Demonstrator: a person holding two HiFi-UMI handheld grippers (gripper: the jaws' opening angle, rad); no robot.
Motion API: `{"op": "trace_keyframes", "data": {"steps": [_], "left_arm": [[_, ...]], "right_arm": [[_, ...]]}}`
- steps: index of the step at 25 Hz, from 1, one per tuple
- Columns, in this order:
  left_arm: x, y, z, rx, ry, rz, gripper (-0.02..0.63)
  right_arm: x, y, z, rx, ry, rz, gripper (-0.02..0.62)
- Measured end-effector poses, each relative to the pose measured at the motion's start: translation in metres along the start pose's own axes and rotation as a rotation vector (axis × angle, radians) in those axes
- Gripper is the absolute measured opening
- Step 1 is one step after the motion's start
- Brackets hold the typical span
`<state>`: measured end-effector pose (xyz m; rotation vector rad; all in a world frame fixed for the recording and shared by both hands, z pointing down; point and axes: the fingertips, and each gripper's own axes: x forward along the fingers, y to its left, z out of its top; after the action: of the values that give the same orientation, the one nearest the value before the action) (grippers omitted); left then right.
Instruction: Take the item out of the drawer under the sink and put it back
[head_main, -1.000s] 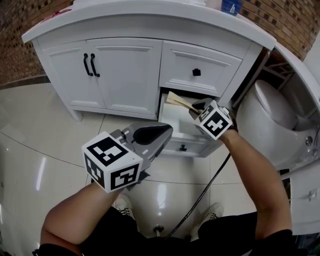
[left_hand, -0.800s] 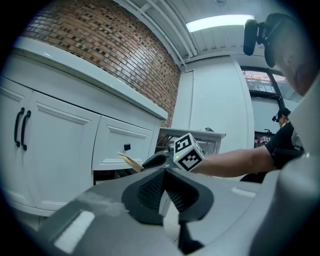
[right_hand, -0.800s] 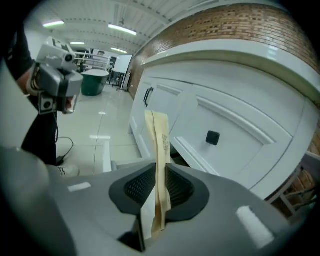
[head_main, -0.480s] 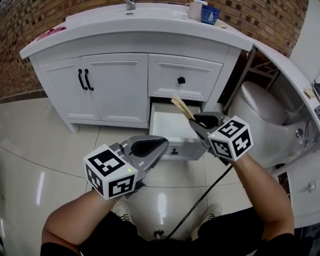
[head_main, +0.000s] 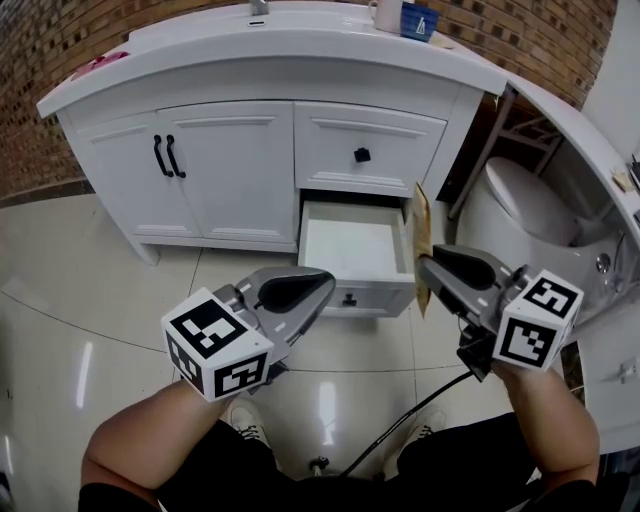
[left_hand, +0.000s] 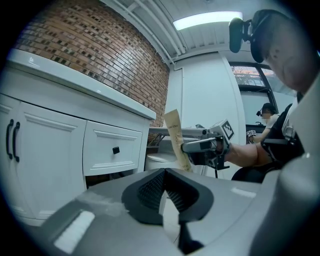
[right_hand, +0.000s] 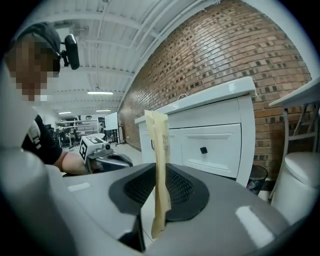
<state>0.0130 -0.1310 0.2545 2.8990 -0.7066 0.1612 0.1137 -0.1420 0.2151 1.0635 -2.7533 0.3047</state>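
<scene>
The right gripper (head_main: 430, 268) has its jaws closed on a flat tan paper packet (head_main: 422, 238). It holds the packet upright and edge-on, outside the open lower drawer (head_main: 380, 293) and just beside the drawer's right front corner. I take this to be the halfway point of the task, with the item out and the return not yet begun. Holding it on edge suits a thin, floppy thing, which can then slide back in lengthwise. The drawer is presumably left pulled out for that reason.

The left gripper (head_main: 322, 284) hovers low in front of the drawer with its jaws together and nothing between them. It looks idle, perhaps kept near for the drawer front.

Each of the 3 views adds something the others lack:
- **Head view:** only this one looks down into the drawer, and the part it shows is bare. It also places the toilet (head_main: 525, 210) well to the right.
- **Right gripper view:** this shows the grip itself. The pads pinch the packet (right_hand: 159, 150) low down, a short end pokes out beneath, and most of it stands above. There is small print on its face, too small to read.
- **Left gripper view:** this catches the packet (left_hand: 175, 137) from the side, leaning slightly, and shows the left jaws (left_hand: 164, 194) empty.
</scene>
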Motion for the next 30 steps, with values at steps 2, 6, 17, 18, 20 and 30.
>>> {"op": "trace_keyframes", "data": {"steps": [2, 6, 17, 18, 20, 30], "left_arm": [[0.001, 0.0, 0.001, -0.005, -0.005, 0.003, 0.006], [0.002, 0.0, 0.002, -0.007, -0.004, 0.005, 0.006], [-0.004, -0.002, 0.007, -0.016, -0.02, -0.002, 0.006], [-0.004, -0.002, 0.007, -0.016, -0.02, -0.002, 0.006], [-0.005, -0.002, 0.008, -0.015, -0.024, -0.002, 0.006], [-0.006, -0.001, 0.01, -0.028, -0.027, -0.01, 0.006]], "right_arm": [[-0.004, 0.004, -0.007, 0.014, -0.011, 0.011, 0.063], [-0.01, 0.008, -0.013, 0.024, -0.027, 0.026, 0.063], [-0.013, 0.012, -0.042, 0.079, 0.034, 0.04, 0.064], [-0.011, 0.014, -0.046, 0.081, 0.045, 0.044, 0.064], [-0.008, 0.016, -0.051, 0.07, 0.064, 0.054, 0.064], [-0.002, 0.021, -0.055, 0.047, 0.083, 0.072, 0.064]]}}
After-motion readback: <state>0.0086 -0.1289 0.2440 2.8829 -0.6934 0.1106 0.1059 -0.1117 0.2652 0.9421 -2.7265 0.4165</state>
